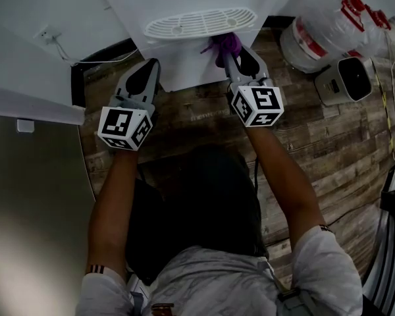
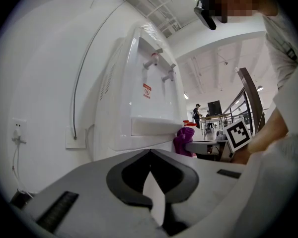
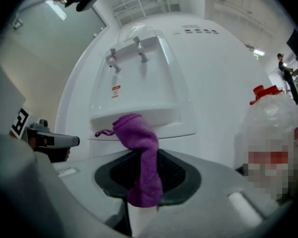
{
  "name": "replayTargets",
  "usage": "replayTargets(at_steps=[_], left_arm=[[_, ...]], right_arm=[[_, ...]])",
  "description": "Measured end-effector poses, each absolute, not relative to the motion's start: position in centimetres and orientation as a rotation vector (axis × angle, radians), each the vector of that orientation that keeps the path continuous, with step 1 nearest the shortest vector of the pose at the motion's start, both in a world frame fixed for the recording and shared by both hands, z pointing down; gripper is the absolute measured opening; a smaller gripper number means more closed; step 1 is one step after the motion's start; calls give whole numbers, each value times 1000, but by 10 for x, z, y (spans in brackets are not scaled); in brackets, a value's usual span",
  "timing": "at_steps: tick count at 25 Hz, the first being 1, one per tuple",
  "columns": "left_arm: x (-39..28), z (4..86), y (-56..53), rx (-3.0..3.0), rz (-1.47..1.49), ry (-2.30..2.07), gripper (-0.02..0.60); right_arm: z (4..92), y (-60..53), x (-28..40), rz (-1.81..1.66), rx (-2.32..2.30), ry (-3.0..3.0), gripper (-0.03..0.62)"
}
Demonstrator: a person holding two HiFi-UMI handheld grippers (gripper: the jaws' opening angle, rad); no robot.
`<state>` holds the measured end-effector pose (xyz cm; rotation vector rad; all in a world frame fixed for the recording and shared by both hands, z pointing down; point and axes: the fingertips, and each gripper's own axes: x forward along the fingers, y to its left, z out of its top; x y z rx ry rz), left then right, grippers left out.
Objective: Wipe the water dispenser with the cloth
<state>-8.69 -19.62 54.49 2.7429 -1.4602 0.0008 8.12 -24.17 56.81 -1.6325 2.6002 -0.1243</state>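
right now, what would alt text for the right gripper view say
The right hand-held gripper is shut on a purple terry cloth, whose free end stands up in front of the drip ledge of a white plastic water dispenser. A clear plastic jug with a red cap sits at right; the left hand-held gripper shows at left.

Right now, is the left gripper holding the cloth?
No, the right gripper clamps the purple cloth; the left gripper is shut, empty.

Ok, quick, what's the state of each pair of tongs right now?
Left tongs: closed, nothing in them.
Right tongs: closed on the purple cloth.
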Motion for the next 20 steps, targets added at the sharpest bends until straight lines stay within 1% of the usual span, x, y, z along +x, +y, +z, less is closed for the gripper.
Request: replayTargets(at_steps=[5,10,16,20], left_arm=[[-89,543,-196,2742,15,-1474,-2],[-91,546,-196,2732,27,-1488,-2],[-93,556,-193,2719,52,-1494,-2],[-99,564,-192,2706,72,-1508,-2]], right_arm=[[567,-251,117,-128,-1697,2548,101],[569,-255,137,-116,-1733,2526,101],[581,-263,170,-204,-1812,2444,101],[585,-254,169,-208,-1782,2451,101]])
